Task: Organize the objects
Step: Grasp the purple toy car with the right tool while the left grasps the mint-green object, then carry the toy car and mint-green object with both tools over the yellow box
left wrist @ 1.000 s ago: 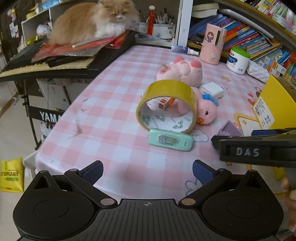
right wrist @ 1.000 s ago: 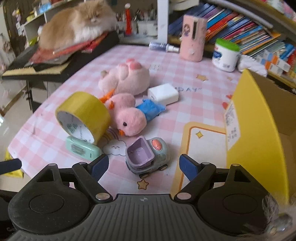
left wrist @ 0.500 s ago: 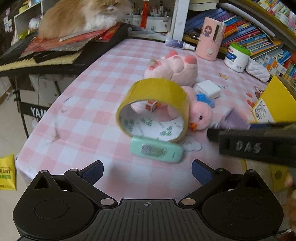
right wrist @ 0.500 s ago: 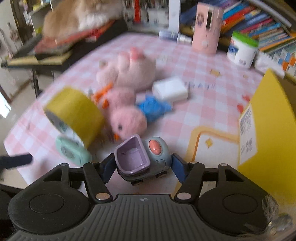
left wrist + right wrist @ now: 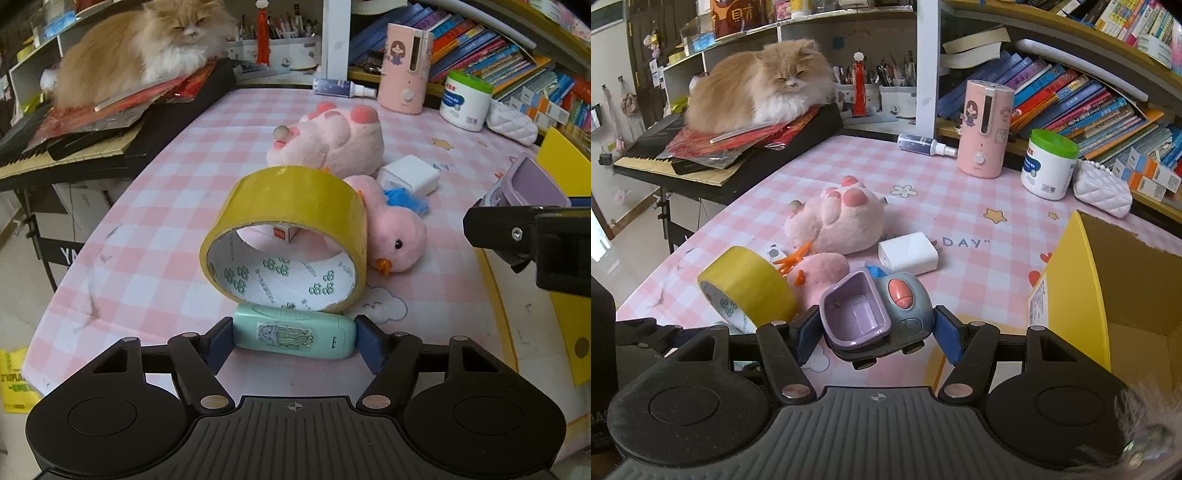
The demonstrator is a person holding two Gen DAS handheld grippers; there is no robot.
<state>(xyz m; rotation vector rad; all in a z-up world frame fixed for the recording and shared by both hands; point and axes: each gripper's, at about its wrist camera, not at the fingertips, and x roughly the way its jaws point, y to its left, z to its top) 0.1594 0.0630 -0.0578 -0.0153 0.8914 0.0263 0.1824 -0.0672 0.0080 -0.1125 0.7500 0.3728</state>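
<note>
Yellow tape roll (image 5: 746,288) hides the duck's (image 5: 822,275) head.

Glossy yellow tape roll (image 5: 295,206), fluffy plush duck (image 5: 397,236), smooth plastic toy car (image 5: 875,314), matt cardboard box (image 5: 1126,280)

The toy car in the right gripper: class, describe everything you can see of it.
The toy car looks like plastic: a grey-blue rounded body, an open lilac tub at one end, a coral oval button on top and small dark wheels beneath. The right gripper clamps it by both sides, tilted, apparently lifted above the pink checked tablecloth, beside the yellow cardboard box.
</note>
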